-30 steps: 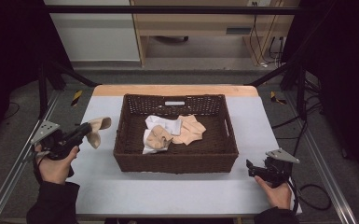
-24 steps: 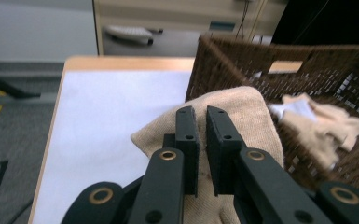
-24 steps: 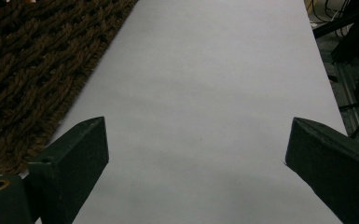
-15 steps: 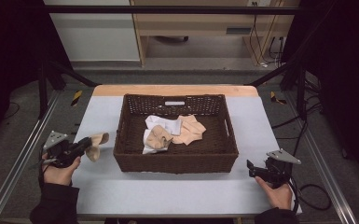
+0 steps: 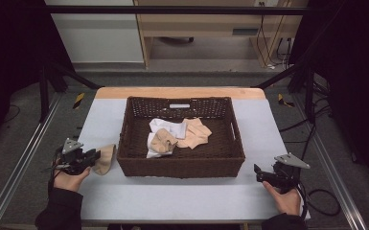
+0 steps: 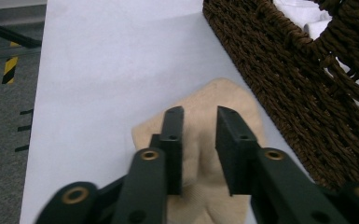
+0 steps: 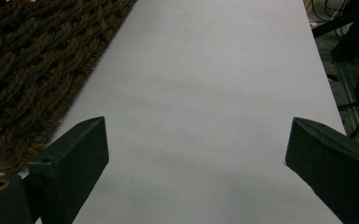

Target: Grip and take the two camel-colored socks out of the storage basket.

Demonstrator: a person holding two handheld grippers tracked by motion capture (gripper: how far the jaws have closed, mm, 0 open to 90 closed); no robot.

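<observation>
White covering spreads over the table (image 5: 182,196), where the left hand-held gripper (image 6: 200,122), its jaws just opening to a narrow gap, stands over a beige sock (image 6: 205,186) lying flat just beside the wicker basket (image 5: 182,167), while the right hand-held gripper (image 7: 196,154) rests with jaws spread wide.

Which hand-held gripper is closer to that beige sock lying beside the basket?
The left hand-held gripper: its jaws, which have just been opening, stand right over the beige sock on the table. The right hand-held gripper waits at the far side of the basket.
</observation>
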